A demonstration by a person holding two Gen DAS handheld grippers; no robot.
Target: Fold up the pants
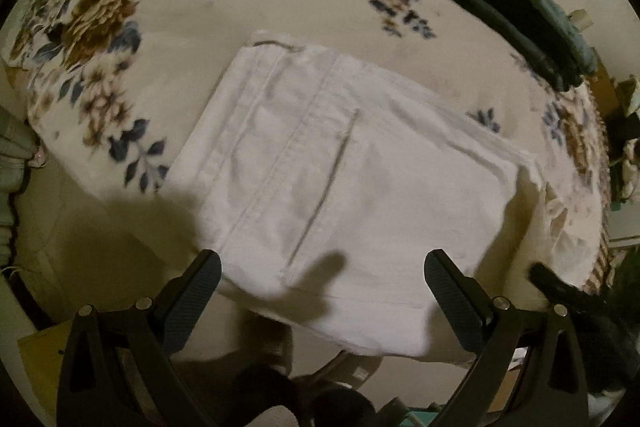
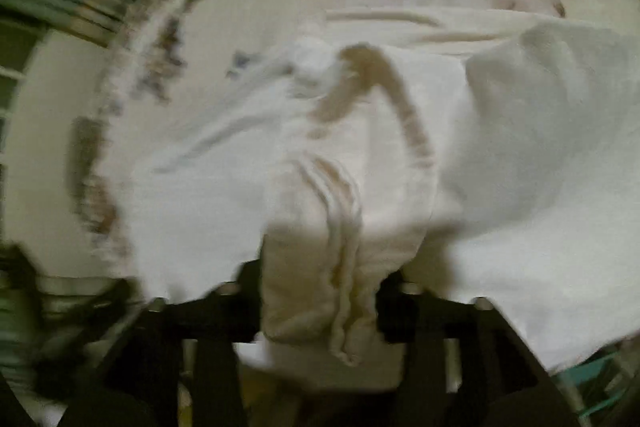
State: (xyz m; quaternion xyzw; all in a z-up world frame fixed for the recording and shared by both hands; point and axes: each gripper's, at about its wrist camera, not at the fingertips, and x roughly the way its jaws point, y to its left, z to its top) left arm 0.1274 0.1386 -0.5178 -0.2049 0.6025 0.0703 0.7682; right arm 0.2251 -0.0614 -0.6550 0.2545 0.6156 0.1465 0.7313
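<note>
White pants (image 1: 340, 179) lie folded into a rough rectangle on a floral blanket (image 1: 120, 27). My left gripper (image 1: 322, 291) is open, held just above the near edge of the pants, and holds nothing. My right gripper (image 2: 320, 291) is shut on a bunched edge of the white pants (image 2: 332, 267), with the cloth pinched between its fingers; the view is blurred. It also shows as a dark shape at the pants' right corner in the left wrist view (image 1: 560, 287).
A dark green garment (image 1: 520, 11) lies at the far right of the blanket. The bed's near edge runs under my left gripper. A yellow object (image 1: 44, 355) sits low at the left.
</note>
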